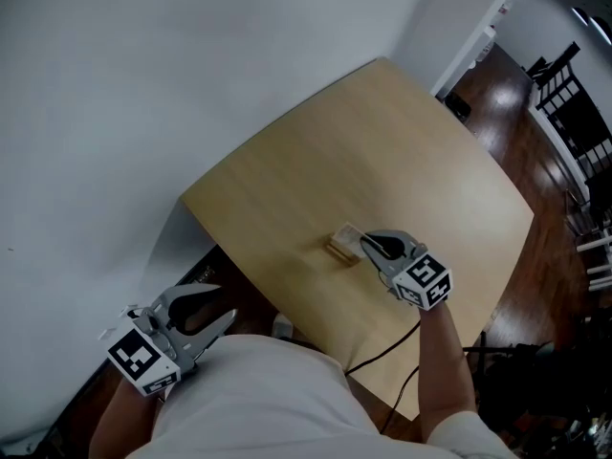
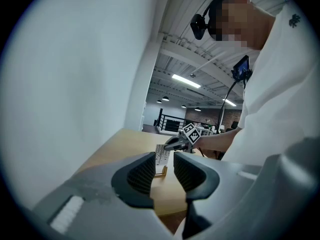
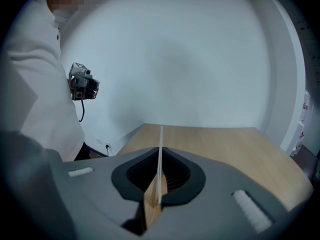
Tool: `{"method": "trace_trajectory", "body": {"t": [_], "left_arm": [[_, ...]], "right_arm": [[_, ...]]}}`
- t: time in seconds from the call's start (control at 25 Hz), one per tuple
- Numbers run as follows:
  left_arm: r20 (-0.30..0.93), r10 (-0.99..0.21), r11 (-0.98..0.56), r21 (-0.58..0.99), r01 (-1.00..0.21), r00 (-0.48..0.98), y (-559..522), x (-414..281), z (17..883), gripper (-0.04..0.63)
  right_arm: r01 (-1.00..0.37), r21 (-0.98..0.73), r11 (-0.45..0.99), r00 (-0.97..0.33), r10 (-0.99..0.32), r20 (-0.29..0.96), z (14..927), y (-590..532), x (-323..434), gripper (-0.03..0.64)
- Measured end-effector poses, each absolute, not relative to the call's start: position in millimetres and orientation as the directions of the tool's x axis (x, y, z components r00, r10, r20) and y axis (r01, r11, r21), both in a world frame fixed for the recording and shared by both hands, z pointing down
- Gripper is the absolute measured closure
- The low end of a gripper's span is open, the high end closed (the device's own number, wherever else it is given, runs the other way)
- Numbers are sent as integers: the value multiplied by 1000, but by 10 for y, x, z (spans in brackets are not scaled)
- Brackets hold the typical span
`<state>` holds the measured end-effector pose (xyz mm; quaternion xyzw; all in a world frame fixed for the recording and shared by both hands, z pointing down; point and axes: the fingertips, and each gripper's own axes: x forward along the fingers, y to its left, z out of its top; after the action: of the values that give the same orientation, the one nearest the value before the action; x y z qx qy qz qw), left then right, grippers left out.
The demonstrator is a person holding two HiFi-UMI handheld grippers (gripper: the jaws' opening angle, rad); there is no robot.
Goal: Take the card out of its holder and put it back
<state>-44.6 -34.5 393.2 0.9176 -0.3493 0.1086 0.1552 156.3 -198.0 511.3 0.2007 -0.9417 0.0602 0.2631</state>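
A small wooden card holder (image 1: pixel 338 250) stands on the light wooden table (image 1: pixel 402 151), near its front edge. A white card (image 1: pixel 348 236) stands upright at the holder's slot. My right gripper (image 1: pixel 366 246) is shut on the card's edge. In the right gripper view the card (image 3: pixel 160 156) shows edge-on between the jaws, its lower end at the holder (image 3: pixel 151 206). My left gripper (image 1: pixel 220 307) hangs off the table at the lower left, open, with nothing in it. Through the left gripper (image 2: pixel 164 170) gap I see the card (image 2: pixel 161 155), the holder (image 2: pixel 161 172) and the right gripper (image 2: pixel 172 145) far off.
A white wall runs along the table's left side. A black cable (image 1: pixel 381 354) trails over the table's front edge near the person's white shirt (image 1: pixel 258 404). Dark wood floor with black chairs (image 1: pixel 574 103) lies to the right.
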Motion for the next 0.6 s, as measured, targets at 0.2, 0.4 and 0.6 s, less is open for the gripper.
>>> {"method": "trace_trajectory", "body": {"t": [0.2, 0.4, 0.6], "left_arm": [[316, -607, -705, 208, -678, 729, -354, -421, 3921, 472], [323, -606, -703, 212, -679, 727, -373, -381, 3923, 472], [323, -603, -703, 216, -677, 729, -418, -337, 3942, 472]], "right_arm": [[-399, -11, 917, -785, -335, 521, 5151, -2007, 1565, 597], [-392, -27, 920, -796, -324, 511, 5159, -2033, 1583, 597], [-384, -31, 923, -800, -316, 510, 5168, -2035, 1594, 597]]}}
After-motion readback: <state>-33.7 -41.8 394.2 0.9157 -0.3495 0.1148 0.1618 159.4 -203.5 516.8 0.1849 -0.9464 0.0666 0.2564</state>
